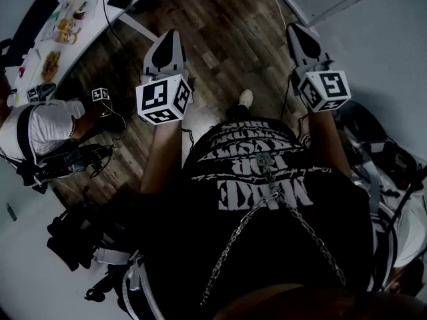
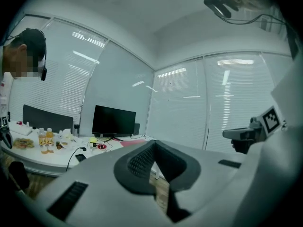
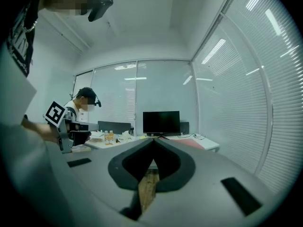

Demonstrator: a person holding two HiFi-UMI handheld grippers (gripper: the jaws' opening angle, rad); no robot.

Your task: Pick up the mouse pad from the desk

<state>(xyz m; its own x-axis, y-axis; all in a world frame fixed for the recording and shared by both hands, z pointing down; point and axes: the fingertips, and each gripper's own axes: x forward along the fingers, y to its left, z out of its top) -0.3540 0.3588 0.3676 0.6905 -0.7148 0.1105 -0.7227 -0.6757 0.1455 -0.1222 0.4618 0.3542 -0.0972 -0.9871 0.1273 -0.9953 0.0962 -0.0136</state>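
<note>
We hold the left gripper (image 1: 169, 37) and the right gripper (image 1: 298, 29) out in front of the body, above the brown wood-plank floor (image 1: 227, 39). Both point roughly level toward the white curved tabletop (image 2: 47, 157).

The dark padded fingers (image 2: 137, 162) of the left gripper are clenched tip to tip, with nothing between them. The right gripper's fingers (image 3: 124, 170) are likewise clenched and empty. Below each pair of tips only a sliver of floor shows.

The flat pink mouse pad (image 2: 132, 142) lies on the tabletop, just to the right of the black flat-screen monitor (image 2: 113, 121) as the gripper views show it. It is near that end of the tabletop and well apart from both grippers. Neither gripper touches it.

Toward the left end of the tabletop stand two small bottles of orange liquid (image 2: 46, 141). A second person in a white shirt (image 1: 40, 129) is at that end of the tabletop.
</note>
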